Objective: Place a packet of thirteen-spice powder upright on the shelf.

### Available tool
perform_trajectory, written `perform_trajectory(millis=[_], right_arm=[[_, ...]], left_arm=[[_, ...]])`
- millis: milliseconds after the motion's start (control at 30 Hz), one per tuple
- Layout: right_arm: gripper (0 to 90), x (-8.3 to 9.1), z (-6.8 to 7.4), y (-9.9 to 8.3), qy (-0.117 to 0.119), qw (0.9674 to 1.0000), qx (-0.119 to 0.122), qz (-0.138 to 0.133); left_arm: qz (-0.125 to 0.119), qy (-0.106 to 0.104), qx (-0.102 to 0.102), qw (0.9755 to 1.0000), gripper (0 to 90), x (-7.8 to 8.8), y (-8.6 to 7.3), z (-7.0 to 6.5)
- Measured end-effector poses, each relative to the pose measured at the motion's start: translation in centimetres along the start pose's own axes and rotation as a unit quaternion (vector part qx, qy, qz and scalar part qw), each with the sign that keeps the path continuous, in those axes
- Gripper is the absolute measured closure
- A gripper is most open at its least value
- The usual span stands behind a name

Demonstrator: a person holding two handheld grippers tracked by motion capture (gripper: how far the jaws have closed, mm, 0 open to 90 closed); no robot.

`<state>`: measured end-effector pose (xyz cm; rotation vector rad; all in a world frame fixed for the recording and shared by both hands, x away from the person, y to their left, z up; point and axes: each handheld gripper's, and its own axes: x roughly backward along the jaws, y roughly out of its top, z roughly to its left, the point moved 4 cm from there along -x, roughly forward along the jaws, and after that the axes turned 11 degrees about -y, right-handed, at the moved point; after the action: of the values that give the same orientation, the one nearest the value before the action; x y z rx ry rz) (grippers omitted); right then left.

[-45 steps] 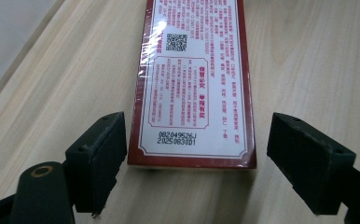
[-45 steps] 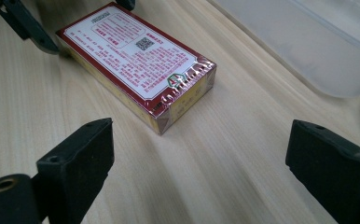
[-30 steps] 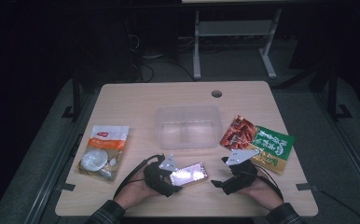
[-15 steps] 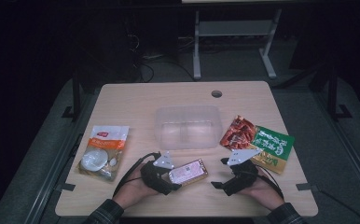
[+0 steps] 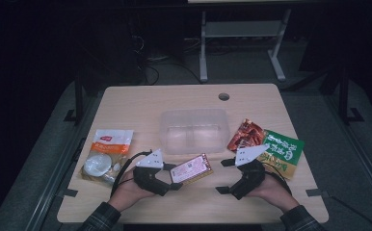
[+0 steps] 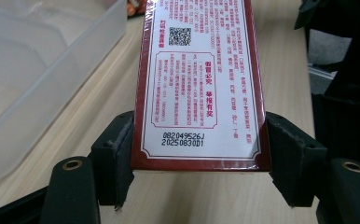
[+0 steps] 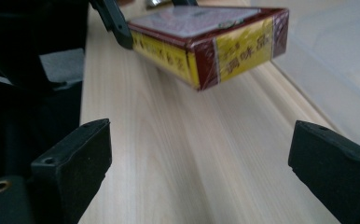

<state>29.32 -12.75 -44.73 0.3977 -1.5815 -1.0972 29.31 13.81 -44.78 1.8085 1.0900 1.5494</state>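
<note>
A dark red and yellow box (image 5: 191, 168) with a white printed face hangs just above the table, tilted up at its far end. My left gripper (image 5: 172, 179) is shut on its near end, and both pads press on the box (image 6: 201, 84) sides in the left gripper view. My right gripper (image 5: 225, 175) stands open near the front edge at the right, with bare wood between its jaws. In the right gripper view the box (image 7: 206, 39) floats clear of the table ahead of that gripper (image 7: 201, 158).
A clear plastic tub (image 5: 193, 130) stands mid-table beyond the box. An orange and white pouch (image 5: 106, 153) lies at the left. A red packet (image 5: 245, 135) and a green packet (image 5: 283, 150) lie at the right. A cable hole (image 5: 223, 96) sits near the far edge.
The left gripper has lifted the box off the table and carried it a little right and forward. The right gripper has stayed put.
</note>
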Motion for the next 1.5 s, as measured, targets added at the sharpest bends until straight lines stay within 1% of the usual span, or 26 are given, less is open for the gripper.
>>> perform_trajectory(millis=[33,67,100,133,200,233,267,300,333,400,467,567,733,800,833,867,900,933,967,1000,1067,1100,1200,1267,1467,1500], right_arm=[[5.5,0.0,0.0,0.2,0.003,1.0000,0.001,-0.003],[5.6,0.1,-0.1,0.6,0.005,0.9999,0.004,-0.009],[5.6,0.1,-0.1,0.6,0.005,0.9999,0.004,-0.009],[5.7,0.4,-0.4,1.3,0.011,0.9997,0.006,-0.020],[5.7,0.4,-0.5,1.7,0.016,0.9995,0.007,-0.026],[5.7,0.5,-0.8,2.3,0.018,0.9992,0.016,-0.033],[6.2,0.6,-0.9,2.7,0.023,0.9989,0.016,-0.039],[6.2,0.6,-0.9,2.7,0.023,0.9989,0.016,-0.039],[6.6,0.5,-1.0,3.3,0.031,0.9985,0.017,-0.042],[7.2,0.4,-1.0,3.5,0.034,0.9982,0.020,-0.044],[8.3,-0.2,-1.0,4.3,0.049,0.9972,0.027,-0.049],[8.6,-0.8,-1.0,4.8,0.060,0.9964,0.034,-0.049],[14.4,-1.2,-0.9,5.3,0.071,0.9951,0.036,-0.058],[21.0,-1.3,-1.0,5.4,0.081,0.9942,0.035,-0.062],[21.0,-1.3,-1.0,5.4,0.081,0.9942,0.035,-0.062],[23.6,-1.3,-1.0,5.4,0.088,0.9935,0.034,-0.063],[23.8,-1.2,-1.0,5.4,0.090,0.9932,0.034,-0.065],[24.1,-1.1,-0.9,5.5,0.089,0.9930,0.038,-0.068],[24.0,-1.1,-0.9,5.6,0.088,0.9930,0.039,-0.069],[24.0,-1.0,-0.9,5.6,0.088,0.9931,0.039,-0.068],[24.1,-1.0,-0.9,5.7,0.087,0.9928,0.040,-0.072],[24.5,-0.8,-0.9,5.8,0.090,0.9924,0.033,-0.078],[25.2,-0.7,-0.8,6.1,0.089,0.9916,0.033,-0.088],[25.6,-0.6,-0.7,6.2,0.089,0.9915,0.029,-0.090],[27.3,-0.8,-0.1,7.4,0.095,0.9897,0.039,-0.100],[27.7,-1.1,0.3,7.9,0.097,0.9887,0.048,-0.104]], left_arm=[[0.000,0.000,0.000,1.0000,31.9,0.0,0.0,0.0],[-0.010,-0.004,-0.006,0.9999,31.8,0.1,0.2,-0.1],[-0.010,-0.004,-0.006,0.9999,31.8,0.1,0.2,-0.1],[-0.016,-0.005,-0.010,0.9998,31.9,0.2,0.2,-0.2],[-0.025,-0.008,-0.016,0.9995,31.9,0.4,0.4,-0.2],[-0.032,-0.009,-0.020,0.9993,31.8,0.6,0.6,-0.3],[-0.032,-0.009,-0.020,0.9993,31.8,0.6,0.6,-0.3],[-0.037,-0.010,-0.023,0.9990,31.8,0.7,0.7,-0.3],[-0.044,-0.013,-0.023,0.9987,31.8,0.9,0.7,-0.4],[-0.047,-0.013,-0.025,0.9985,31.8,0.9,0.8,-0.4],[-0.051,-0.015,-0.030,0.9982,31.9,1.0,0.9,-0.4],[-0.058,-0.018,-0.035,0.9976,31.9,1.2,1.0,-0.5],[-0.057,-0.023,-0.039,0.9973,31.8,1.1,1.0,-0.6],[-0.060,-0.023,-0.039,0.9972,31.8,1.1,1.1,-0.7],[-0.061,-0.023,-0.038,0.9972,31.8,1.1,1.1,-0.7],[-0.059,-0.026,-0.039,0.9972,31.8,1.1,1.1,-0.6],[-0.059,-0.030,-0.035,0.9972,31.8,1.0,1.0,-0.6],[-0.059,-0.034,-0.030,0.9972,31.7,0.9,1.0,-0.6],[-0.058,-0.034,-0.032,0.9972,31.7,0.8,1.0,-0.4],[-0.053,-0.037,-0.026,0.9975,31.7,0.6,1.0,-0.4],[-0.045,-0.037,-0.031,0.9978,31.6,0.1,1.0,-0.4],[-0.040,-0.039,-0.028,0.9980,31.6,-0.2,1.0,-0.4],[-0.027,-0.044,-0.028,0.9983,31.7,-1.1,1.0,-0.3],[-0.025,-0.045,-0.026,0.9983,31.7,-1.3,1.0,-0.2],[-0.012,-0.055,-0.023,0.9981,31.7,-2.2,0.9,-0.2],[-0.010,-0.057,-0.026,0.9980,31.7,-2.2,0.9,-0.2]])
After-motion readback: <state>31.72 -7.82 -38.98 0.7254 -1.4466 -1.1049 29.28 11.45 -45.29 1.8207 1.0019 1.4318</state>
